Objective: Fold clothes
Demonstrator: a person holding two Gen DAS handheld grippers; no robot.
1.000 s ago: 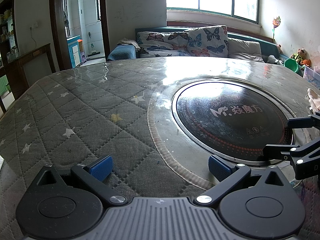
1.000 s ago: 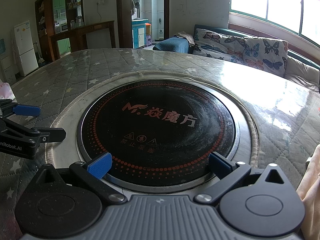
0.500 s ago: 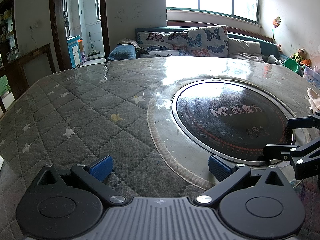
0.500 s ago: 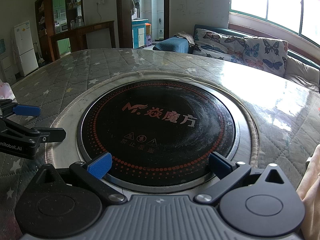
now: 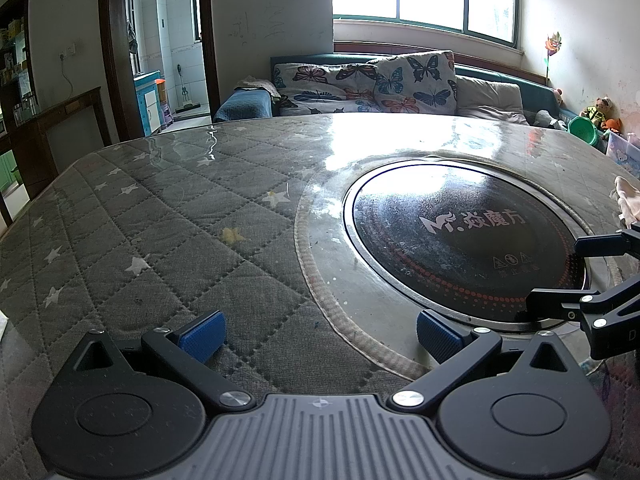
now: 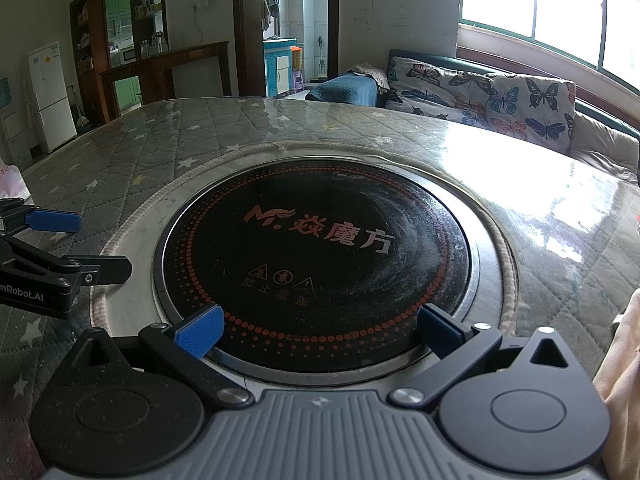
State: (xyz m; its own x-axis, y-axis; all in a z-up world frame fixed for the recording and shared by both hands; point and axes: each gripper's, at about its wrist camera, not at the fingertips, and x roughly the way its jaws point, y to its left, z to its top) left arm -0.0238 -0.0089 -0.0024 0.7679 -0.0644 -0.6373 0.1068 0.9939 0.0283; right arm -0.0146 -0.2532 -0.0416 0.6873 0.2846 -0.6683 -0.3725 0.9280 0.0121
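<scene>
Right now both tools hover low over the round counter (image 5: 168, 216), which wears a quilted star-print cover under a clear sheet, with a black induction plate (image 6: 316, 256) set in its middle. The left gripper (image 5: 318, 330) is spread wide and grasps nothing; the right gripper (image 6: 318, 326) is likewise released and empty, poised over the near rim of the plate. The clothes are barely in sight: a pale garment (image 6: 622, 360) lies at the right edge of the counter, just beside the right gripper, and shows in the left view as a cream bundle (image 5: 628, 202) past the plate. Its shape and how it is bunched cannot be read from here. The step in hand looks like the first reach. To do it well, the right gripper should swing toward the cloth, pinch a single layer at an edge or corner, and drag it onto the bare quilted area. The left gripper should then take the opposite corner, so the piece spreads flat before any crease is set.
</scene>
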